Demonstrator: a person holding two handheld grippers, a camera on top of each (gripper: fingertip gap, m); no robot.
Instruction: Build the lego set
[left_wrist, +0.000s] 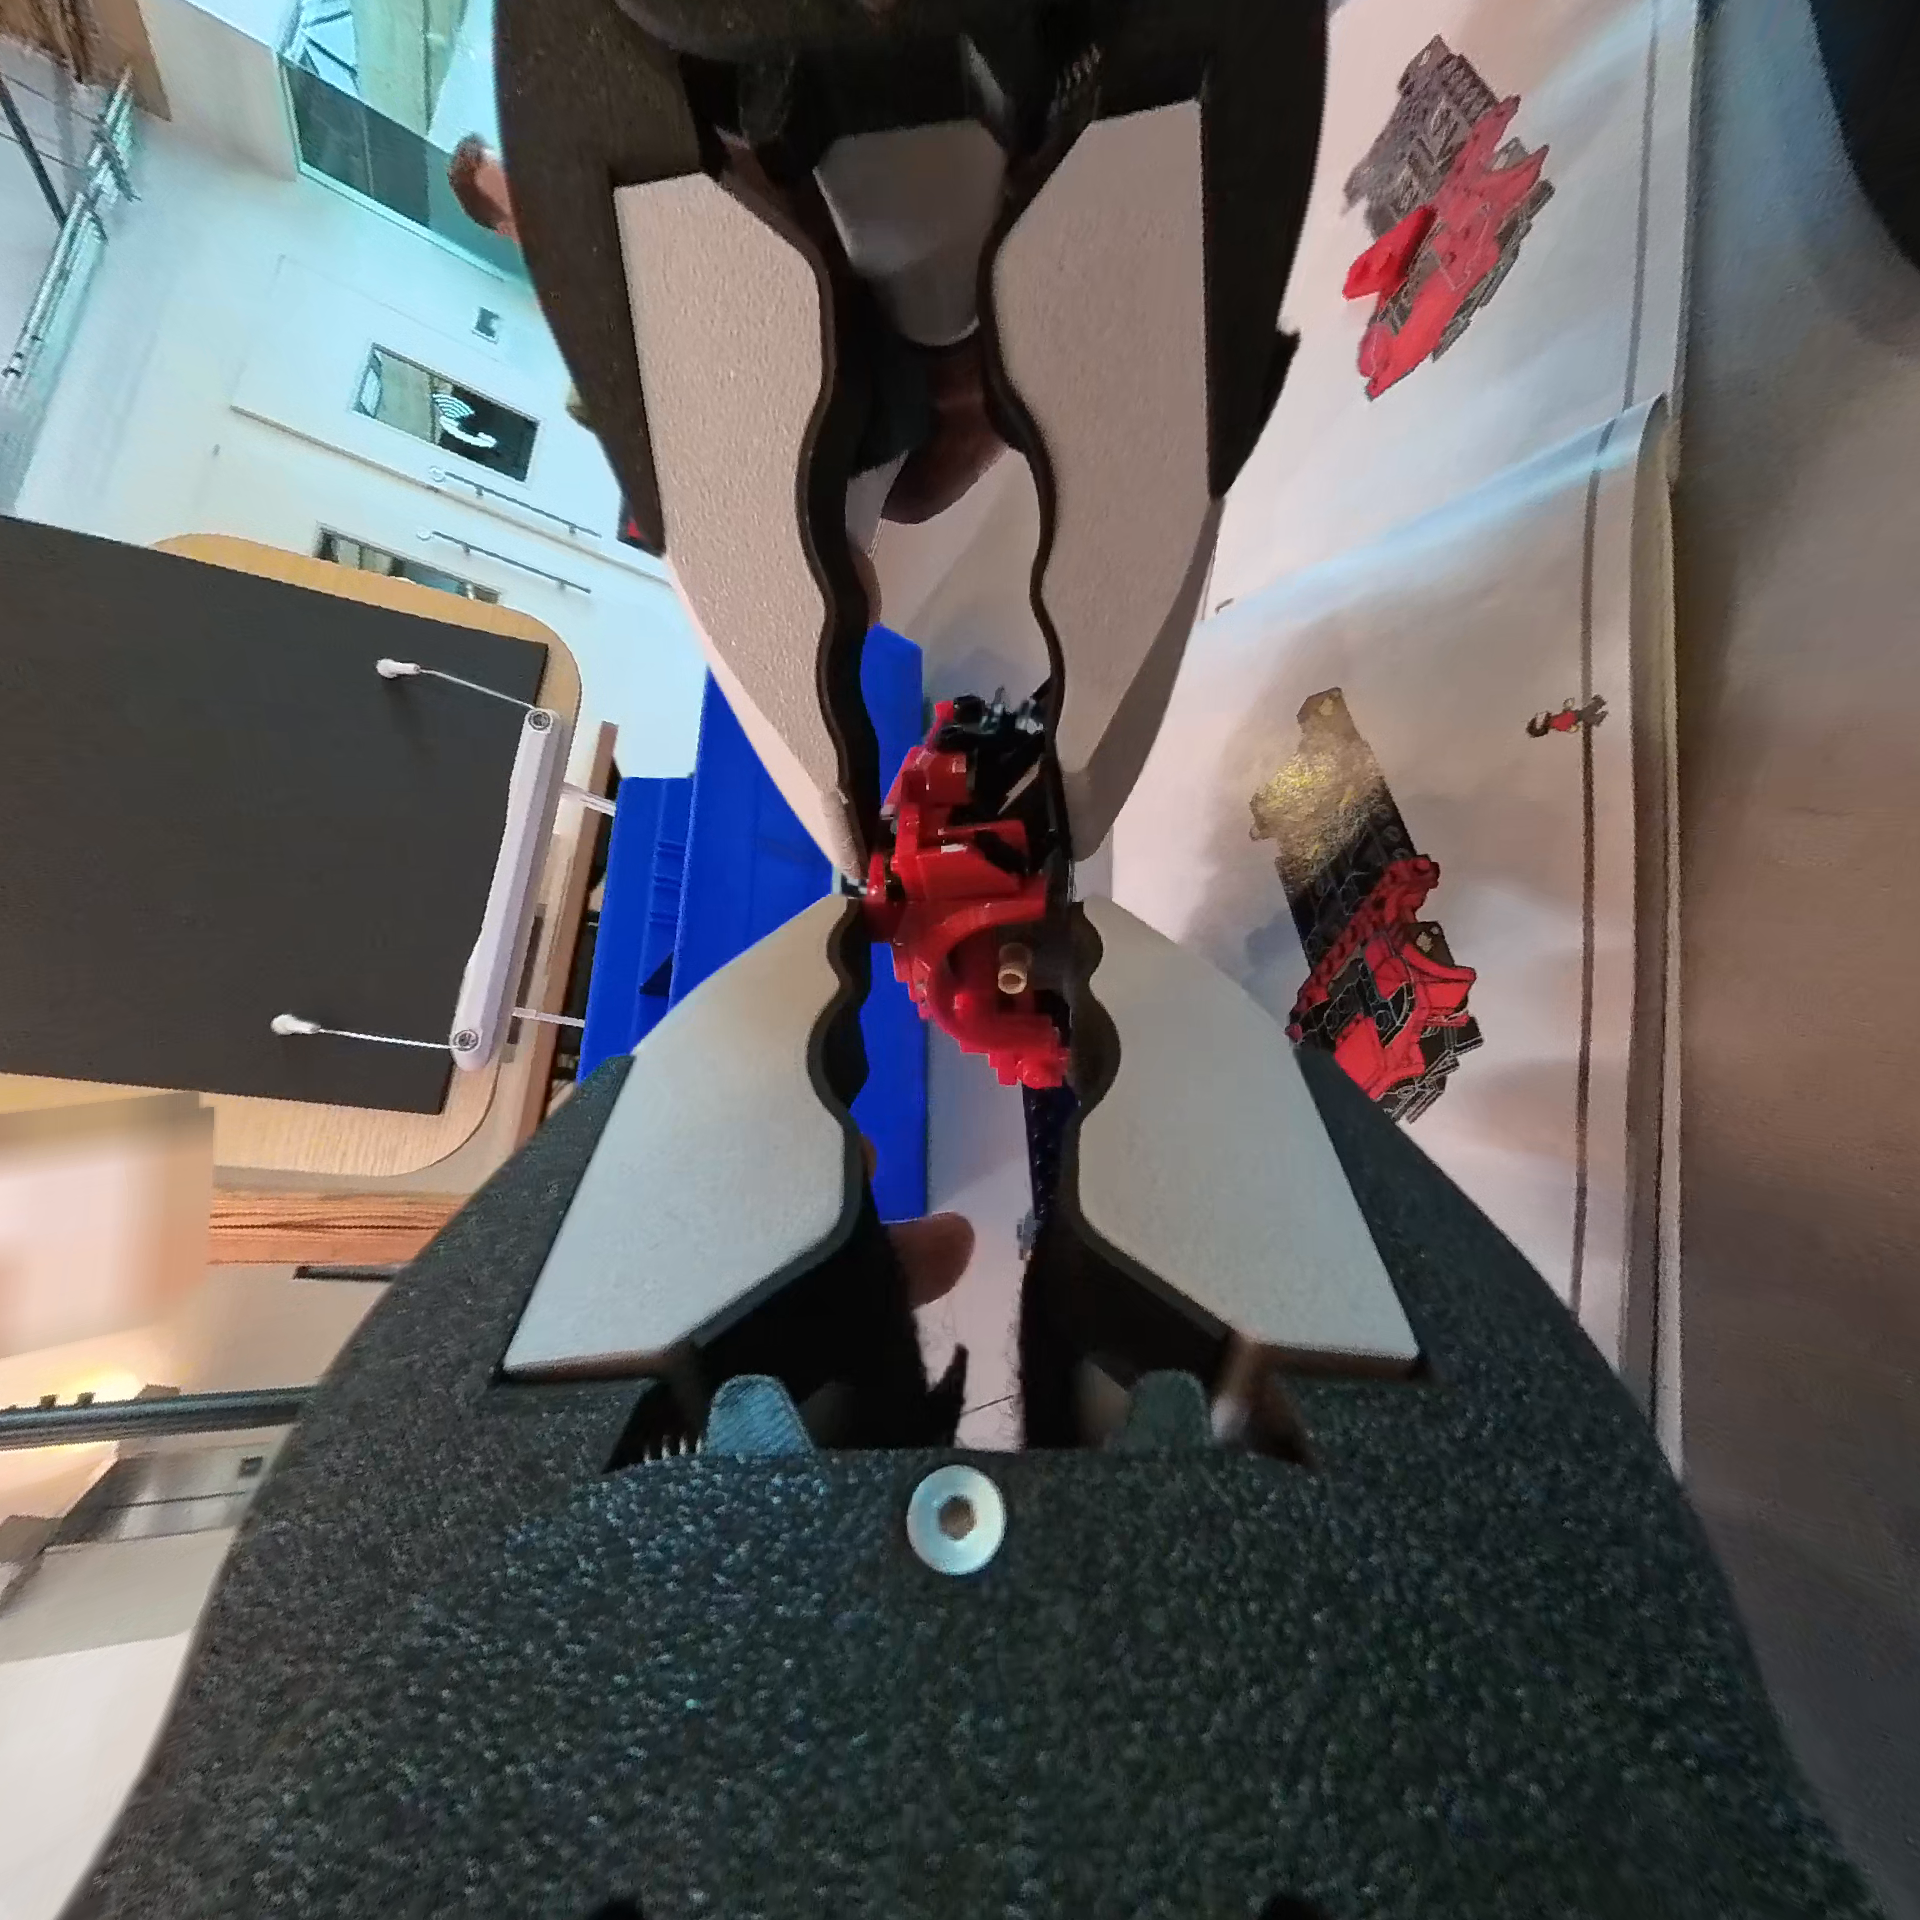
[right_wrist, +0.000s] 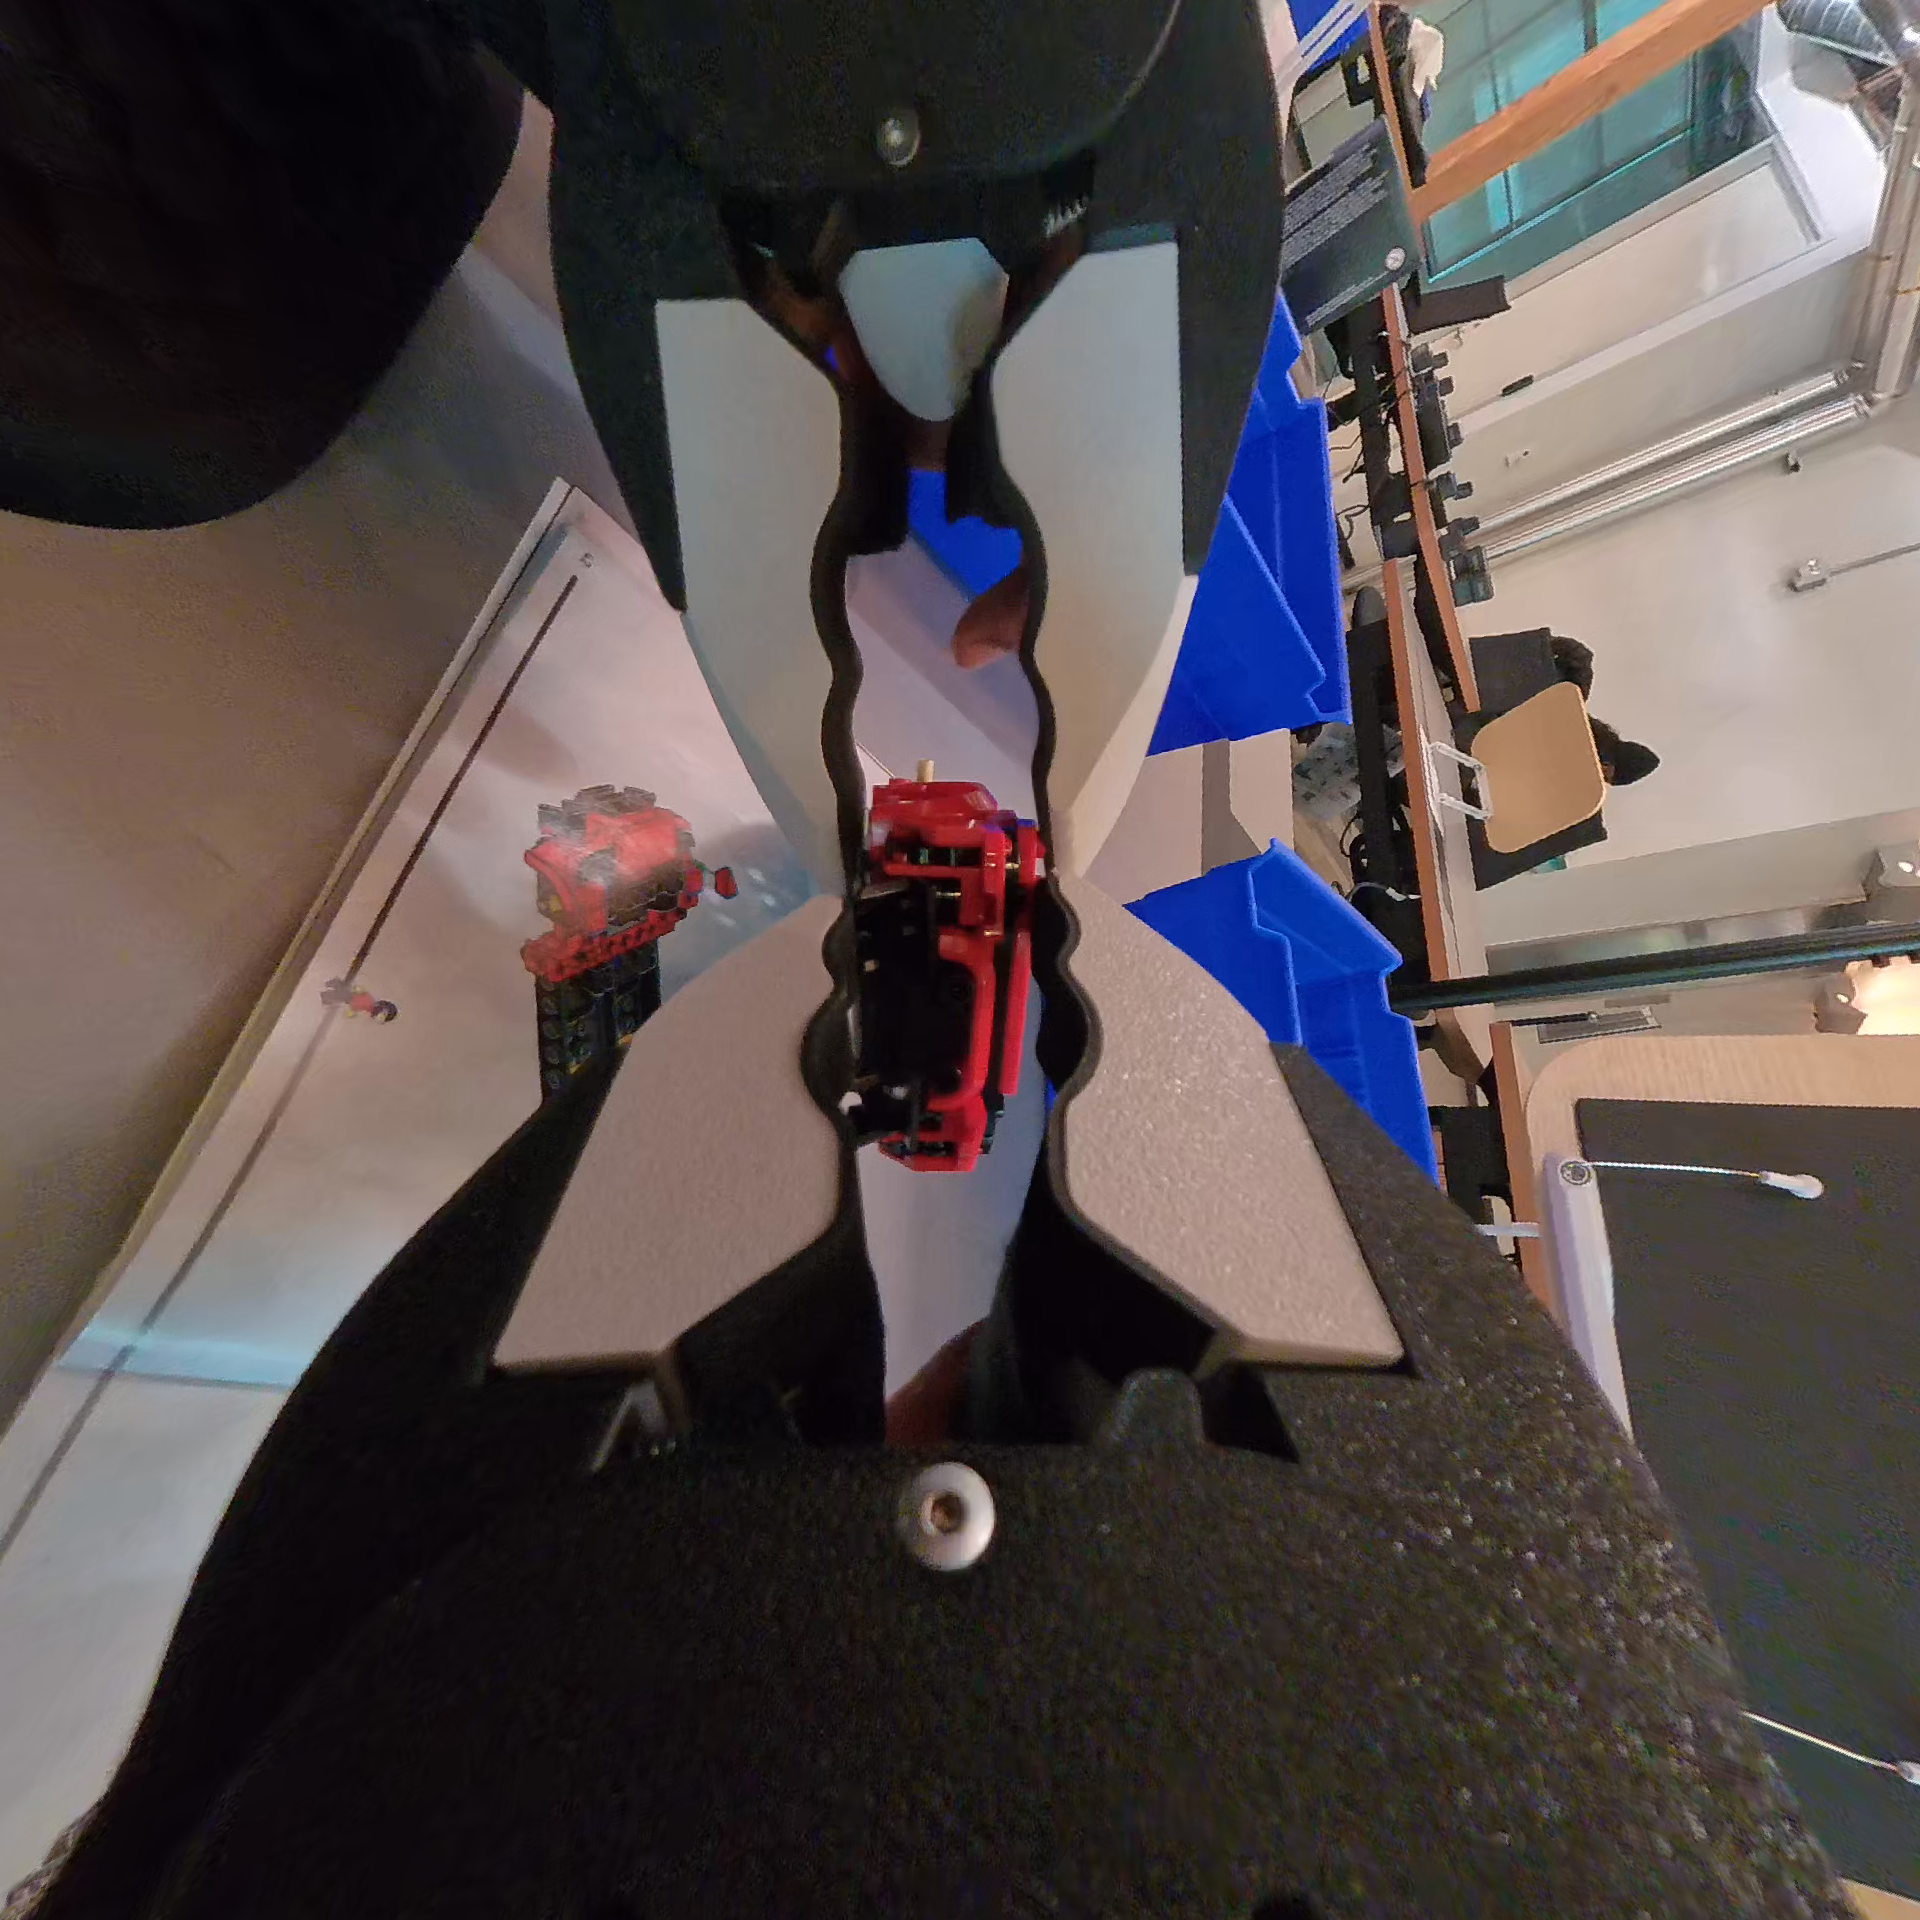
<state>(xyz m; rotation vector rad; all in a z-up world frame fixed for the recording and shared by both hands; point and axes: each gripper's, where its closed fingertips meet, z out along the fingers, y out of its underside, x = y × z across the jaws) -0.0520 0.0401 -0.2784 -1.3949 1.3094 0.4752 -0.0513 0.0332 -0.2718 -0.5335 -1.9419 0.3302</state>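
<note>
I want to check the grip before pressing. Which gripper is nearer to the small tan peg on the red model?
Left. The tan peg lies just inside the left gripper fingertips; the right gripper clamps the red model at its other end, its tips short of the peg.

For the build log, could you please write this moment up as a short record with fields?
held item: red and black lego assembly, off the table
left gripper: shut on the assembly
right gripper: shut on the assembly, opposite the left
tan peg: sticks out of the assembly
instruction sheets: flat on the table
blue bins: behind the grippers
</note>
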